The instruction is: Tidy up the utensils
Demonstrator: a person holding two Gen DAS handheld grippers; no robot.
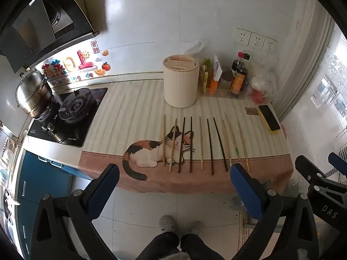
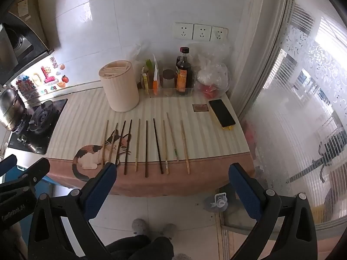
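Countertop (image 1: pixel 134 108), covered by a striped cream mat with a pink front border and a printed calico cat (image 1: pixel 151 149); white tiled wall behind with three sockets (image 1: pixel 254 39). Landmark: cream cylindrical utensil holder (image 1: pixel 181 82), upright at the back of the mat, slotted lid on top.

Left of the holder: black gas hob (image 1: pixel 71 117) with a steel steamer pot (image 1: pixel 32 97) on the far burner, range hood above, blue cabinet fronts below. Right of the holder: clear tray with packets, a jar and dark sauce bottles (image 1: pixel 239 78), then a plastic bag with something red inside, then a phone in a yellow case (image 1: pixel 269 118) and a small brown card lying flat. Frosted sliding glass door (image 2: pixel 303 108) bounds the right side of the counter.

Edges and room: mat's pink border hangs over the counter's front edge; tiled floor below, with the person's grey slippers (image 2: pixel 151 229) and dark trouser legs. Open mat lies between holder and hob.

Chopsticks (image 1: pixel 201 143): ten, laid singly in a row in front of the holder, roughly parallel, tips toward the wall, butt ends at the pink border. Mixed: pale bamboo and dark brown, lengths uneven; leftmost four cross the cat print.

Left gripper (image 1: pixel 173 186): blue-padded jaws wide apart, nothing between them, hanging off the front edge. Right gripper (image 2: pixel 172 184): likewise spread and empty, beside the left one.
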